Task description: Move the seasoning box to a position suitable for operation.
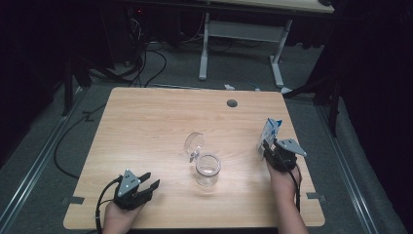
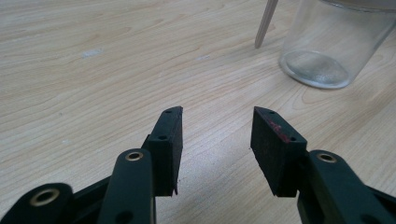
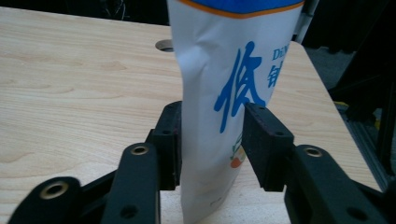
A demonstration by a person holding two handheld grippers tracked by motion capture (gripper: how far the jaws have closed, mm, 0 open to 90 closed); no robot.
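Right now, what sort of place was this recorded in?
Probably a lab or workshop recording bay: a pale wooden table on a grey floor, dark surroundings, black cables trailing behind it, and a white metal-framed desk beyond.

Clear glass jar (image 1: 208, 169) mid-table, its round lid (image 1: 194, 144) tilted just behind, wooden table (image 1: 146, 122), white desk frame (image 1: 241, 34) beyond.

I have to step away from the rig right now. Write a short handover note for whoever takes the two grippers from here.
Right gripper: closed on the white pouch, held upright over the table's right edge.
Left gripper: open, holding nothing, resting near the front left of the table.
Glass jar: mid-table, upright, open and looks empty, lid tilted just behind it.
Done: pouch picked up.
Left: probably bring the pouch to the jar; the left gripper could steady the jar.
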